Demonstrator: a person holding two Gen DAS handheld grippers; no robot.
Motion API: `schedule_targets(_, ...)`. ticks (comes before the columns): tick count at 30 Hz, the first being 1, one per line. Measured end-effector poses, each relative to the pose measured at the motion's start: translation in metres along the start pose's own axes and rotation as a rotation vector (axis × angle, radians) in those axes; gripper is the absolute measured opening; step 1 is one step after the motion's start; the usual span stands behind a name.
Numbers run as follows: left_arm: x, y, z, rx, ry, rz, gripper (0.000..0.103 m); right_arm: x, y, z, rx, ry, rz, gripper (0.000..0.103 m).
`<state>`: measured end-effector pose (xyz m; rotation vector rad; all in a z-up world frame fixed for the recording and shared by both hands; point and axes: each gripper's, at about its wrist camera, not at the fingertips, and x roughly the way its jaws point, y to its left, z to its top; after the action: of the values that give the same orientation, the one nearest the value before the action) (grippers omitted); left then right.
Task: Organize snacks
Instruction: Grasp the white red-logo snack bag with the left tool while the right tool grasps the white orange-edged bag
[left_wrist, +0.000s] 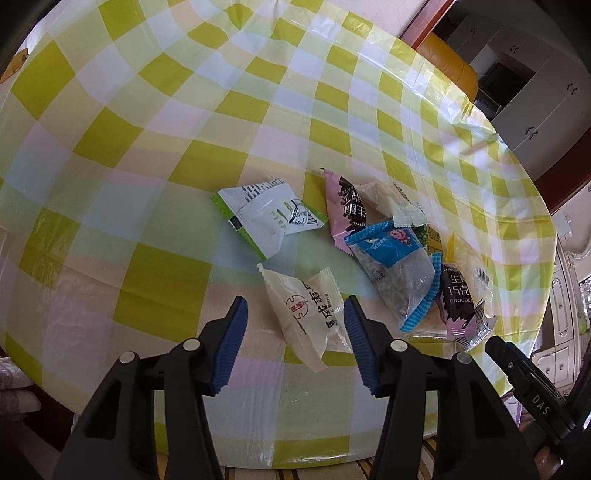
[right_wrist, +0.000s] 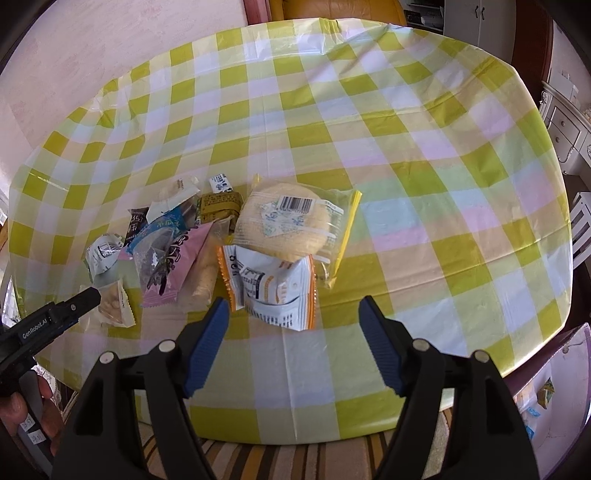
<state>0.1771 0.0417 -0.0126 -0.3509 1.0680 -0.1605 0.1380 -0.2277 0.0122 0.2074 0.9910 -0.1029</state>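
Several snack packets lie in a loose heap on a round table with a yellow-green check cloth (left_wrist: 221, 110). My left gripper (left_wrist: 295, 301) straddles a cream packet with red and black print (left_wrist: 306, 314); its right blue pad touches the packet's edge while the left pad stands apart from it. My right gripper (right_wrist: 294, 301) is open just short of an orange-and-white packet (right_wrist: 273, 291), whose lower corner reaches between the fingertips. Behind that packet lies a clear bag with a round yellow cake (right_wrist: 284, 221). The left gripper's black finger (right_wrist: 74, 310) shows beside the cream packet (right_wrist: 114, 306).
A green-and-white packet (left_wrist: 266, 218), a pink one (left_wrist: 343, 210), a blue-topped clear one (left_wrist: 399, 266) and a chocolate packet (left_wrist: 458, 299) lie close by. An orange chair (left_wrist: 450, 62) and white cabinets (left_wrist: 535, 96) stand beyond the table. A hand (right_wrist: 22, 406) holds the left gripper.
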Motion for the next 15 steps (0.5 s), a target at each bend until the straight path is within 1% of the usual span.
schedule_targets(1,0.003,-0.001,-0.001,0.005,0.007,-0.005,0.044,0.001,0.003,0.001,-0.004,-0.001,-0.001,0.076)
schedule_targets(2,0.004,-0.002,-0.001,0.008,0.013,-0.010,0.042,0.003,0.005,0.001,-0.008,-0.001,-0.003,0.076)
schedule_targets(4,0.006,-0.003,-0.002,0.015,0.017,-0.010,0.035,0.007,0.008,0.003,-0.014,0.001,-0.006,0.076)
schedule_targets(6,0.008,-0.003,-0.002,0.017,0.021,-0.013,0.031,0.011,0.011,0.004,-0.012,0.004,-0.013,0.076)
schedule_targets(10,0.009,-0.002,-0.001,0.014,0.021,-0.017,0.028,0.017,0.013,0.007,0.002,0.005,-0.030,0.076)
schedule_targets(15,0.009,-0.004,-0.002,0.023,0.022,-0.015,0.027,0.025,0.019,0.010,0.002,0.007,-0.043,0.076)
